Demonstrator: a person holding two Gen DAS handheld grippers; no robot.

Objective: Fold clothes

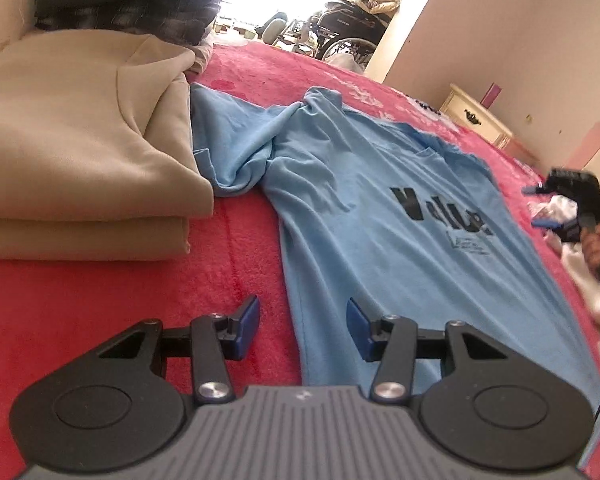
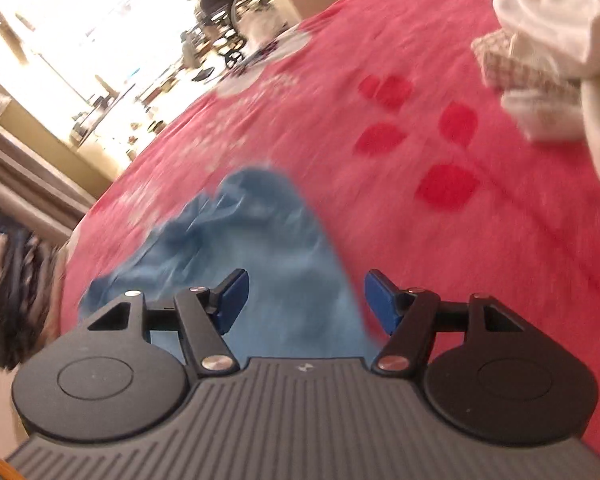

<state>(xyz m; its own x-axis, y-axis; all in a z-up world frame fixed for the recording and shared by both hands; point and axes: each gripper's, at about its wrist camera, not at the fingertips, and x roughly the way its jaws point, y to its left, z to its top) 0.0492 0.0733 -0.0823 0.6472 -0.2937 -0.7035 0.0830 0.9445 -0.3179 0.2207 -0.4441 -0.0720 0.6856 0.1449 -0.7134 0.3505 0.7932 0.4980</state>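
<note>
A light blue T-shirt (image 1: 380,200) with black lettering lies spread flat on the red blanket (image 1: 100,300). One sleeve (image 1: 236,152) is bunched up against a beige pile. My left gripper (image 1: 303,312) hovers open over the shirt's near side edge, with nothing pinched between its blue pads. In the left wrist view my right gripper (image 1: 536,206) shows at the far right edge, held by a hand, its blue fingers apart. In the blurred right wrist view my right gripper (image 2: 306,284) stands open above a crumpled part of the blue T-shirt (image 2: 260,240).
A folded beige garment (image 1: 80,152) is stacked at the left, with dark clothes (image 1: 132,0) behind it. White clothes (image 2: 560,40) lie heaped on the red blanket (image 2: 460,220) to the right. A cream bedside cabinet (image 1: 476,116) stands by the wall, and a wheelchair (image 1: 348,32) stands beyond the bed.
</note>
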